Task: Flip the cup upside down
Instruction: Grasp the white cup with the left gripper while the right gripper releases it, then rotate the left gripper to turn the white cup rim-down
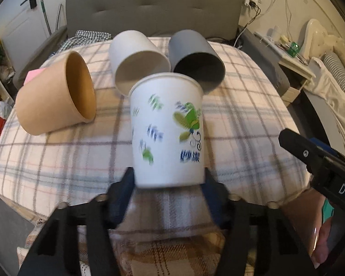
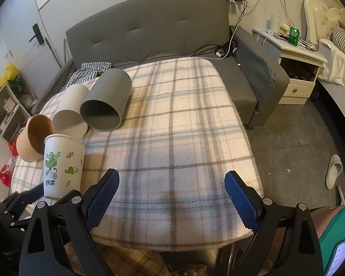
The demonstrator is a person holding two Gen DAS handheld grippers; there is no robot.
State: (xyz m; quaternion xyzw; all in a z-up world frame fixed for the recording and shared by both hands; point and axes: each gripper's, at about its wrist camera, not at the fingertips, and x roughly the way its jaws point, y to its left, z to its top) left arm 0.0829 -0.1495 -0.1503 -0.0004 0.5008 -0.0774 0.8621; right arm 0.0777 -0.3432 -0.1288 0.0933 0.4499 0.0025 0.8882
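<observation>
A white paper cup with green and blue prints (image 1: 168,131) stands mouth up between the blue pads of my left gripper (image 1: 169,179), which is shut on its lower part just above the plaid blanket (image 1: 241,115). The cup looks blurred. It also shows in the right wrist view (image 2: 63,165) at the left, with the left gripper (image 2: 18,204) dark below it. My right gripper (image 2: 171,184) is open and empty over the blanket's near edge, well right of the cup. Its tip also shows in the left wrist view (image 1: 294,142).
Three cups lie on their sides behind the paper cup: a brown one (image 1: 55,99), a light grey one (image 1: 138,55) and a dark grey one (image 1: 195,55). A grey sofa (image 2: 149,27) stands behind, a nightstand (image 2: 296,69) at the right, a slipper (image 2: 333,170) on the floor.
</observation>
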